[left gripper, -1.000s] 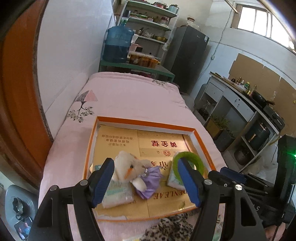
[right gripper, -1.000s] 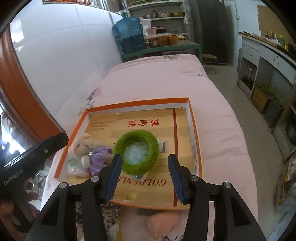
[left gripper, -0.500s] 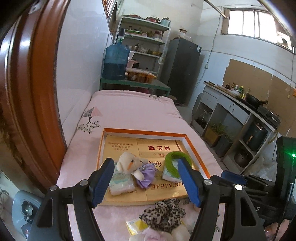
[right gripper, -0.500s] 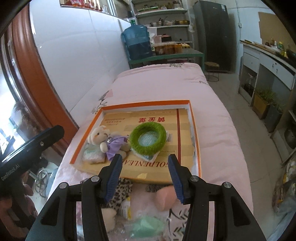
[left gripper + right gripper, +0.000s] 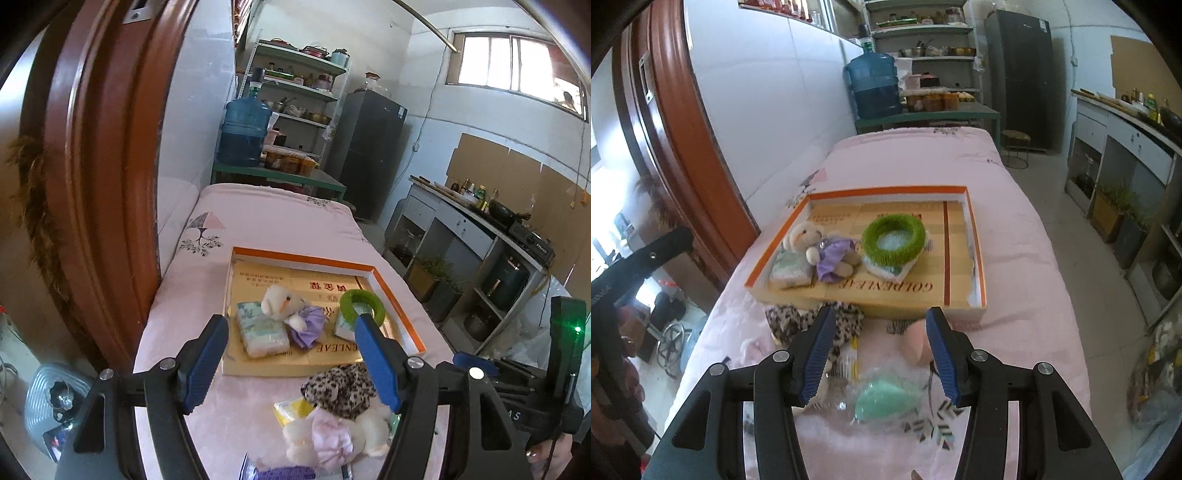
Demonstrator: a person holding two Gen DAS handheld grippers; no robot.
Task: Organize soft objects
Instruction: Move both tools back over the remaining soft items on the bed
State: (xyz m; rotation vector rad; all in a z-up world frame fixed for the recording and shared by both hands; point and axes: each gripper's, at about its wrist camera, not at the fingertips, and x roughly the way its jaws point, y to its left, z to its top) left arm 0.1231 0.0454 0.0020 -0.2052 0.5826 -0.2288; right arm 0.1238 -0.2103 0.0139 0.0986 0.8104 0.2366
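Several soft things lie loose on the pink quilt point(image 5: 1027, 236) just in front of the orange-rimmed box point(image 5: 975, 236): a leopard-print cloth point(image 5: 790, 317), a peach sponge point(image 5: 916, 347), a bagged green sponge point(image 5: 882, 398), a pink-dressed plush point(image 5: 332, 435). My left gripper point(image 5: 291, 365) gapes wide, empty; my right gripper point(image 5: 879, 354) sits half open, empty. All look light and squashy; I'd pinch the sponges across the middle, the plush by its body. The bag probably slips.

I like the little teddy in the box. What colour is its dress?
Purple. The teddy bear's dress is light purple, seen best in the right wrist view.
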